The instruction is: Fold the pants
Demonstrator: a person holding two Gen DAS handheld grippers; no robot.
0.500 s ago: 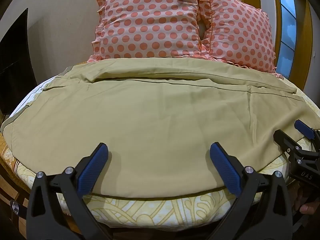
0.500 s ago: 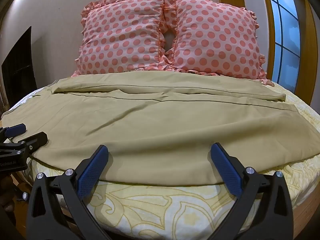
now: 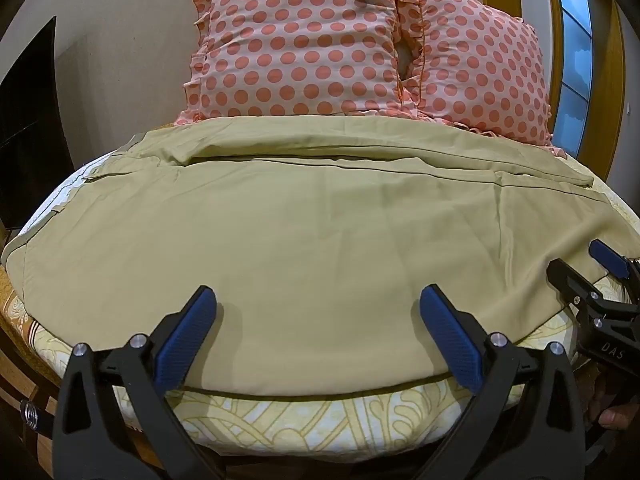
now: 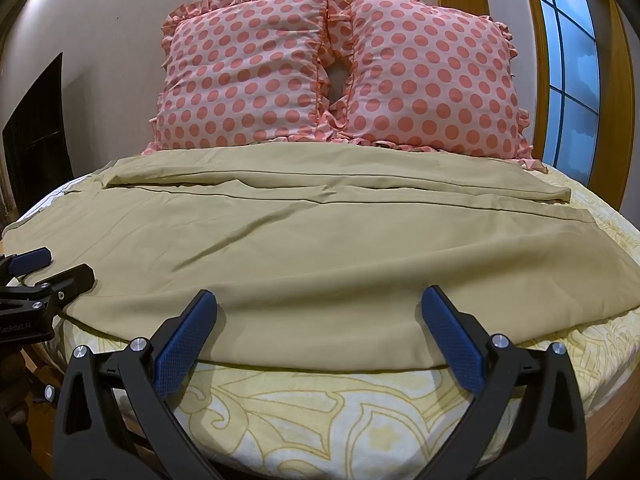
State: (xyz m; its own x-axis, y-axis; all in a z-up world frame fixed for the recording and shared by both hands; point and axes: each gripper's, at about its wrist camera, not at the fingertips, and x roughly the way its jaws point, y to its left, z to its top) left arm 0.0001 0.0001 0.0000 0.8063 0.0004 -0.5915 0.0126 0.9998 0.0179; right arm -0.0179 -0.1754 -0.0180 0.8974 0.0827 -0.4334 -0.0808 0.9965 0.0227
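On the bed (image 4: 360, 420), khaki pants (image 4: 320, 248) lie flat, both tools (image 3: 318, 320) (image 4: 319, 320) wide open, empty.

bed (image 4: 360, 412), yellow-patterned sheet | on it: khaki pants (image 4: 320, 248), two polka-dot pillows (image 4: 248, 76)

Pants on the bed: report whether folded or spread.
Spread. The pants lie flat across the bed, both legs running lengthwise side by side, no fold made.
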